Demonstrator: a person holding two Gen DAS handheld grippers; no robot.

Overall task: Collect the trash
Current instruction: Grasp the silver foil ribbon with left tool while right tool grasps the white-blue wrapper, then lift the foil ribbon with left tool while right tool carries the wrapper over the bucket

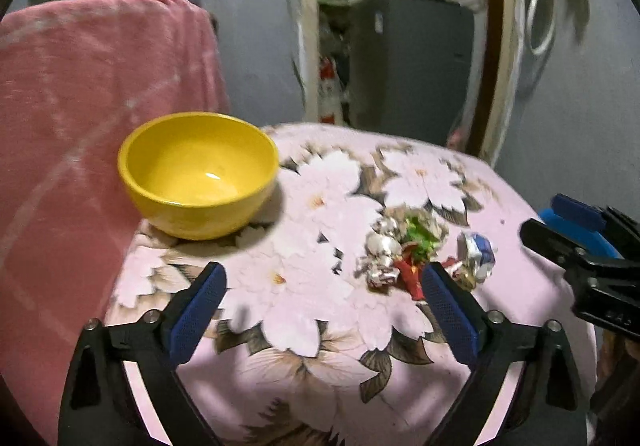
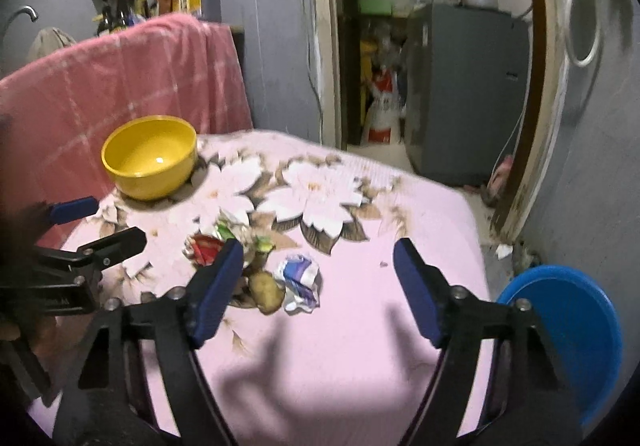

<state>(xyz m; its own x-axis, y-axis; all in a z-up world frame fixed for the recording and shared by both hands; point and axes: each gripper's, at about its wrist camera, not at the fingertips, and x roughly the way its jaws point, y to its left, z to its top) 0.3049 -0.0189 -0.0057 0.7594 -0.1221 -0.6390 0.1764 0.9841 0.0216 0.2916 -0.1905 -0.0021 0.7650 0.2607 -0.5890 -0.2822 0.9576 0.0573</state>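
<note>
Crumpled wrappers (image 2: 256,262) on floral cloth (image 2: 360,326), empty yellow bowl (image 2: 149,156) beyond

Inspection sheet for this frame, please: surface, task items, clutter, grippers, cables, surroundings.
Surface: pink floral cloth over a table.
Job's things: crumpled silver, red and green wrappers; crumpled blue-white wrapper; brown lump; empty yellow bowl.
Clutter: nothing seen.
Grippers: left gripper and right gripper open, nothing between the pads.
Cables: white cord on wall.
Surroundings: pink towel, grey cabinet, blue tub.
</note>
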